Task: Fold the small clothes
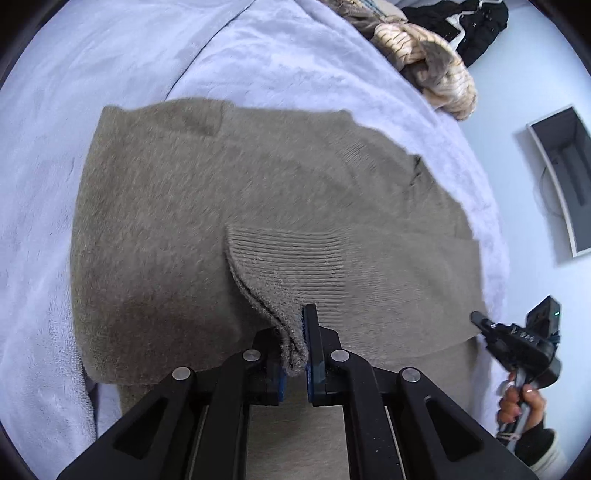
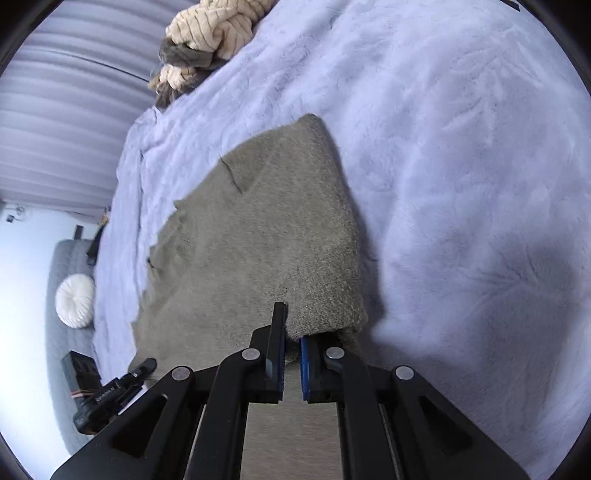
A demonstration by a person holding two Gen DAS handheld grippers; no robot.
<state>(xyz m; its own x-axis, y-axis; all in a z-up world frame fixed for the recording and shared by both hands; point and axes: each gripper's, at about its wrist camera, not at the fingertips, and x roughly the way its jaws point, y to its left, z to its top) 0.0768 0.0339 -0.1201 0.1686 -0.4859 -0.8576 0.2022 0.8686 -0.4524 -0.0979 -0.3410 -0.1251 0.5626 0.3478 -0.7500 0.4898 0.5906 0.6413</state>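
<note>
A: What carries everything here?

B: A bed under a pale lilac plush blanket [image 1: 288, 62]. It fills most of both views.

A: And the garment?

B: A taupe fuzzy sweater [image 1: 177, 206] lies spread flat on the blanket, near the bed's side edge, where the covering drops away toward the floor. One ribbed cuff [image 1: 280, 258] is folded in over the body.

A: Anything else on the bed?

B: A cream and brown striped knit heap [image 2: 210, 29] sits further along the same edge, well apart from the sweater. In the left wrist view a black garment [image 1: 465, 26] lies past it, off the blanket.

A: Beyond the bed?

B: A grey sofa with a round white cushion [image 2: 75, 301] on it, seen in the right wrist view.

A: The grippers?

B: The left gripper [image 1: 301, 347] is pressed together on the ribbed cuff, and the knit bunches between its blue pads. The right gripper [image 2: 292, 341] pinches the sweater's edge at a corner of the fabric, with its pads close together on it.

A: Is a hand visible?

B: Yes, the person's right hand [image 1: 519, 402], wrapped round the handle of the right gripper.
</note>
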